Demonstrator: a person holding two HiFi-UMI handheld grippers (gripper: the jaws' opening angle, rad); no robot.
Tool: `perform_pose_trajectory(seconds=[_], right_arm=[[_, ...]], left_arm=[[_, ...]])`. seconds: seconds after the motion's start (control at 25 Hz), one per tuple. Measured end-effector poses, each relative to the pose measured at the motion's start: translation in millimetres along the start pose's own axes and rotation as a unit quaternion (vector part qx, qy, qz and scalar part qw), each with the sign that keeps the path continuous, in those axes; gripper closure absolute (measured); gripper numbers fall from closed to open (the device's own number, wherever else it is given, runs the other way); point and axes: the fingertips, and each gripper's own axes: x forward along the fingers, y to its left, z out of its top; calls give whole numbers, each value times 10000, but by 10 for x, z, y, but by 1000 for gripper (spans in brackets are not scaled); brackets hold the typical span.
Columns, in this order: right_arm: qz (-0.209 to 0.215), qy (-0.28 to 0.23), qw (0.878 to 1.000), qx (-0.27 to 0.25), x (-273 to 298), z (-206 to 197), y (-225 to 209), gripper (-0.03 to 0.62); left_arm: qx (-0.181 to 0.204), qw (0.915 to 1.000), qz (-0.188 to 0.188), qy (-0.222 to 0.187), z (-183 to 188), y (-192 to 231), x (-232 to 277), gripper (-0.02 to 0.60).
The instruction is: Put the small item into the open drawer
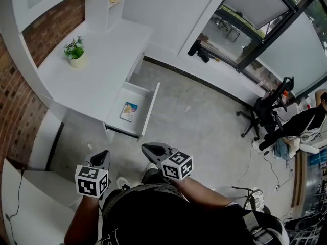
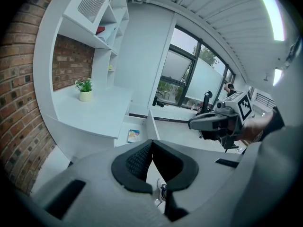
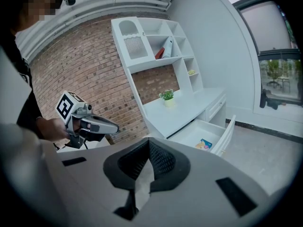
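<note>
The small item, a colourful flat packet (image 1: 129, 111) (image 2: 133, 135) (image 3: 205, 144), lies inside the open white drawer (image 1: 152, 108) (image 2: 151, 124) (image 3: 226, 134) of the desk (image 1: 97, 70). Both grippers hang near my body, well short of the drawer. My left gripper (image 1: 100, 157) (image 2: 151, 148) is shut with nothing between its jaws. My right gripper (image 1: 153, 149) (image 3: 149, 145) is also shut and empty. Each shows from the side in the other's view, the right gripper (image 2: 208, 122) and the left gripper (image 3: 102, 126).
A potted plant (image 1: 75, 51) (image 2: 85, 89) (image 3: 167, 97) stands on the desk top by the brick wall. White shelves rise behind the desk. A low white cabinet (image 1: 30, 198) is at my left. An office chair (image 1: 260, 114) and a seated person (image 1: 306, 124) are far right.
</note>
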Motion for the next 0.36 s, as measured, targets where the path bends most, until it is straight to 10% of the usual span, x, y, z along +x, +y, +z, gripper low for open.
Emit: perform_pose_trajectory(seconds=[0.36], right_arm=[[-18, 10, 10000, 5, -10, 26, -9, 589]], left_arm=[[-3, 10000, 19, -13, 39, 12, -7, 563]])
